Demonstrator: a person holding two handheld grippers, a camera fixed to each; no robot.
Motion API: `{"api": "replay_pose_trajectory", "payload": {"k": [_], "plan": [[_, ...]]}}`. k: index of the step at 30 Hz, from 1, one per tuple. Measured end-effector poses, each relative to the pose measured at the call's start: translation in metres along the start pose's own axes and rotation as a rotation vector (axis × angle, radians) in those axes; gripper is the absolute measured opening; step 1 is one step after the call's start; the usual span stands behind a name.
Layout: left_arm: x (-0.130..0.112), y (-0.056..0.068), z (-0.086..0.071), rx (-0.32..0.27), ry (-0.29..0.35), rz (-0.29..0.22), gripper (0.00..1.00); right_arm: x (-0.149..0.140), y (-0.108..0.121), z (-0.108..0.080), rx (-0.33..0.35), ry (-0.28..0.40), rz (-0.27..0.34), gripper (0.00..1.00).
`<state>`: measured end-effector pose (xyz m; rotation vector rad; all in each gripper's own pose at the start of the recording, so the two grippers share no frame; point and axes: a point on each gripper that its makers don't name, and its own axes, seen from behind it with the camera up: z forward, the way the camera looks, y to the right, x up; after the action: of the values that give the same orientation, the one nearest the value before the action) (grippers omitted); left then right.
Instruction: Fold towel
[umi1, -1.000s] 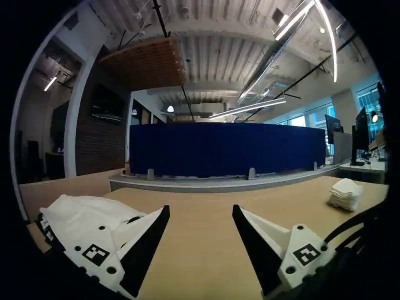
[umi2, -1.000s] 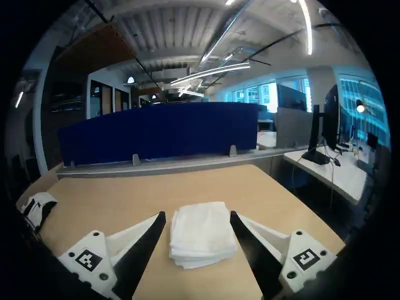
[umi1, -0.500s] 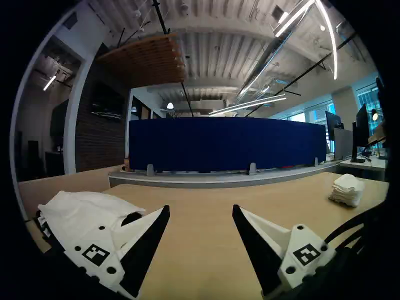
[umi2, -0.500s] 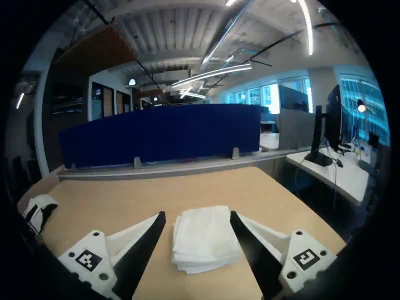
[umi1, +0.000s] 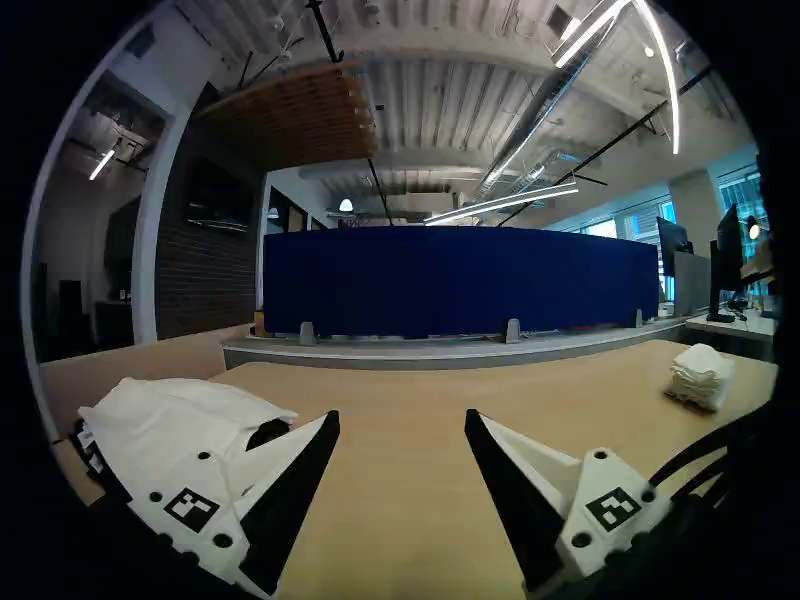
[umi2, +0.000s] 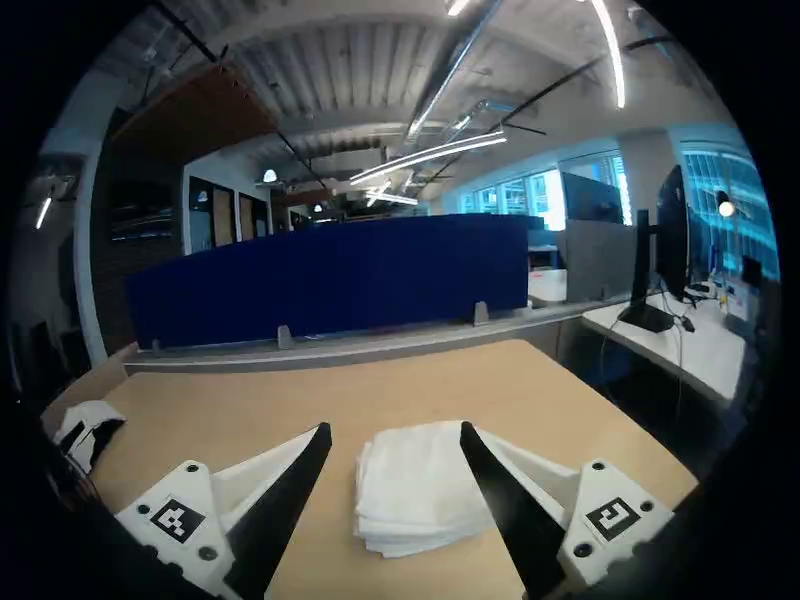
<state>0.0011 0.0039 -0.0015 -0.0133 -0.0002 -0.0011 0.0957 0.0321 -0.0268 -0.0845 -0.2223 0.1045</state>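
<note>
Between the gaping right tongs (umi2: 395, 429) sit folded towels (umi2: 418, 487); left tongs (umi1: 401, 414) gape beside cloth (umi1: 172, 418).

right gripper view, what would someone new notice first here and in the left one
The neat stack of folded white towels on the wooden table, sitting between the open fingers of the right gripper, draws the eye first. Behind it a long dark blue partition runs across the table's far edge. In the left gripper view a loose white cloth lies at the left, behind one finger of the open left gripper.
</note>
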Motion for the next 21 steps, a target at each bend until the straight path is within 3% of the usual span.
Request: {"api": "replay_pose_trajectory", "payload": {"k": [11, 21], "plan": [[0.000, 0.000, -0.001, 0.001, 0.000, 0.001, 0.94, 0.016, -0.014, 0.006, 0.074, 0.121, -0.009, 1.00], [0.000, 0.000, -0.002, 0.001, 0.000, 0.001, 0.94, -0.015, -0.007, 0.013, 0.081, 0.184, 0.020, 1.00]]}}
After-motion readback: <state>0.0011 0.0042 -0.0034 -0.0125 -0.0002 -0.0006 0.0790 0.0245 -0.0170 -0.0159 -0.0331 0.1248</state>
